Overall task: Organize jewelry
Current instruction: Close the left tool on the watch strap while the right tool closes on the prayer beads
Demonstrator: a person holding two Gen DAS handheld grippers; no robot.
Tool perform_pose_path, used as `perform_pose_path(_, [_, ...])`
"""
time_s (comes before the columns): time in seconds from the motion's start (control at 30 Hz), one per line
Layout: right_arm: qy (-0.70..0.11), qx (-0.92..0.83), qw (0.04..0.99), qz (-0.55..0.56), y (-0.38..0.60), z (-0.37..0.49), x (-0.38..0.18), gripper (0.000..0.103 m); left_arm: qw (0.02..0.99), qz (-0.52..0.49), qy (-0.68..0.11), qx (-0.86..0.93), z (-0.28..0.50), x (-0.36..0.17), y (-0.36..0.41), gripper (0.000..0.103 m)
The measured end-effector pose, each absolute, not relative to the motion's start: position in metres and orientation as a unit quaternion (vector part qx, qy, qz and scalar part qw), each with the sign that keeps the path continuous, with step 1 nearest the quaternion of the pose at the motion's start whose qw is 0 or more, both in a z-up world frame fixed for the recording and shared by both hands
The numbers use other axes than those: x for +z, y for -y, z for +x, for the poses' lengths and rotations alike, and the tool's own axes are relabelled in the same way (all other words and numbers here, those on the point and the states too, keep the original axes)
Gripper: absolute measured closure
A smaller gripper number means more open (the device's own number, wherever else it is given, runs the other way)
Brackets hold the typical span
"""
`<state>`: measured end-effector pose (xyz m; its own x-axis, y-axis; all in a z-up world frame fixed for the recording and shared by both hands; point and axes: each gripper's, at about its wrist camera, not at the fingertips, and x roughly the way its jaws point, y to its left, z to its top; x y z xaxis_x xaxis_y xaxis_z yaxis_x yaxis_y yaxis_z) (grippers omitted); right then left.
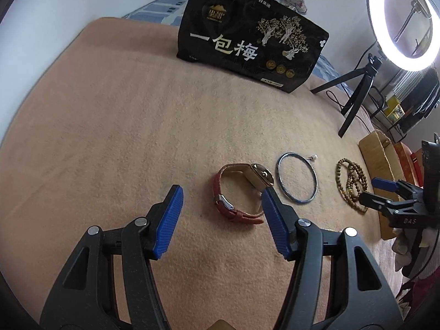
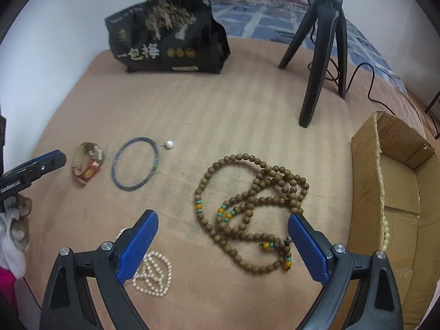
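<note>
- Left hand-held gripper point(image 1: 221, 196) hovers wide open and empty above the tan blanket point(image 1: 110, 126); the red-strapped wristwatch point(image 1: 242, 189) lies just ahead of it, between the lines of its two pads and untouched.
- Right hand-held gripper point(image 2: 222, 233) is likewise spread wide and holds nothing; the wooden bead mala point(image 2: 250, 209) lies in a loose heap directly ahead, one blue pad near its tasselled end, though contact cannot be confirmed.
- Beyond the watch, toward the right gripper, sit a thin blue bangle point(image 1: 297, 178) and, just past its far edge, a small pearl stud point(image 2: 168, 144).
- A pearl beaded piece point(image 2: 152, 273) lies close under the right gripper's left finger, partly covered by it.
- The cardboard box point(image 2: 365, 170), to the right of the right gripper, is judged the likely destination; a string of pale beads point(image 2: 385, 233) hangs at its inner edge, so one item may already be stowed.
- Judged progress: early, with five pieces on the blanket.
- The box's interior is largely cut off, its contents unclear; the watch is blurred in the right view.
- A black snack bag point(image 1: 247, 35) and a ring-light tripod point(image 2: 321, 55) stand well beyond the jewelry.
</note>
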<state>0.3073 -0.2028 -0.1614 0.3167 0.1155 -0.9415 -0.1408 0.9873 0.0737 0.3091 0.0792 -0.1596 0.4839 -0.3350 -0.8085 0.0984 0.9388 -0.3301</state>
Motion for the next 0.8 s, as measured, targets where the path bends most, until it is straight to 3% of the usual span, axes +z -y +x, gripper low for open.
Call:
perform_pose_path(0.4, [-0.606,0.053,0.793,-0.022,0.205,0.327,-0.191,0.006,0.839,-0.133,-0.508,-0.139,0.323,-0.177,-0.069,0.047])
perform_pose_path(0.5, [-0.607,0.054,0.793,-0.028,0.203,0.330,-0.195,0.002,0.840,-0.128,-0.510,-0.134,0.328,-0.181,-0.069,0.048])
perform_pose_path(0.8, [-0.617,0.043,0.784,-0.063,0.200,0.346,-0.213,0.000,0.847,-0.101,-0.508,-0.120,0.335,-0.187,-0.063,0.063])
